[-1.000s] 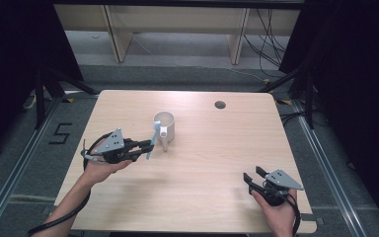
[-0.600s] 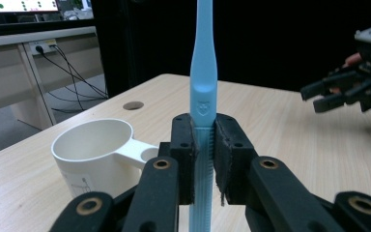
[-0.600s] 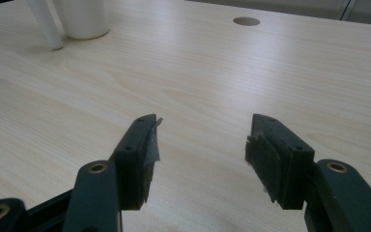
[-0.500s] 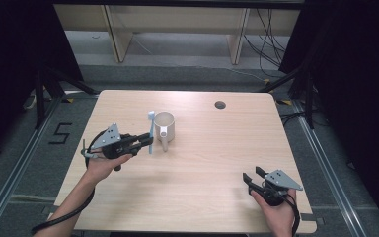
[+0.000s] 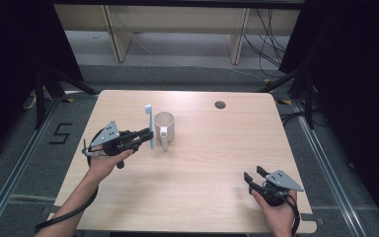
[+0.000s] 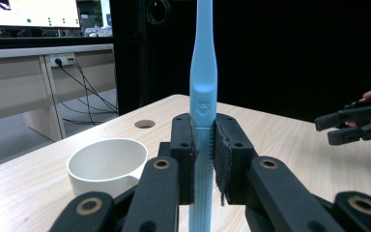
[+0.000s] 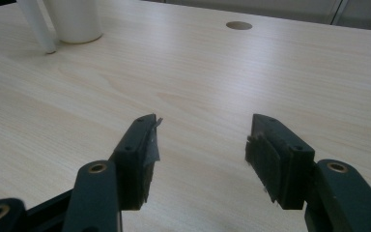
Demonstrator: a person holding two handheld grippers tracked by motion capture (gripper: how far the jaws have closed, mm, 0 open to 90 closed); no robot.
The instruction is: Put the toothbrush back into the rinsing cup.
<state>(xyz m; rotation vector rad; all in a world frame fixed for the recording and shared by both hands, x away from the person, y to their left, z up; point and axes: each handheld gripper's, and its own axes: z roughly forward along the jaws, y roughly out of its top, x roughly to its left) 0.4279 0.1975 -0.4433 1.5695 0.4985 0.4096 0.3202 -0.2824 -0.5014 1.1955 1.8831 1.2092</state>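
High view has my left gripper [image 5: 145,134] clamped on the light-blue toothbrush [image 5: 149,124], held upright just beside the white mug [image 5: 164,128] on the table [image 5: 207,163], while my right gripper [image 5: 252,177] rests wide apart, holding nothing, near the front edge.

Black two-jaw grippers, left gripper [image 5: 145,134] and right gripper [image 5: 253,174], bear grey three-cornered plates, brass-ringed pivots and trailing black cables

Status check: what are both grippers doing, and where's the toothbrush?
Left gripper shut on toothbrush, upright beside mug. Right gripper open, idle. Nothing in the way.
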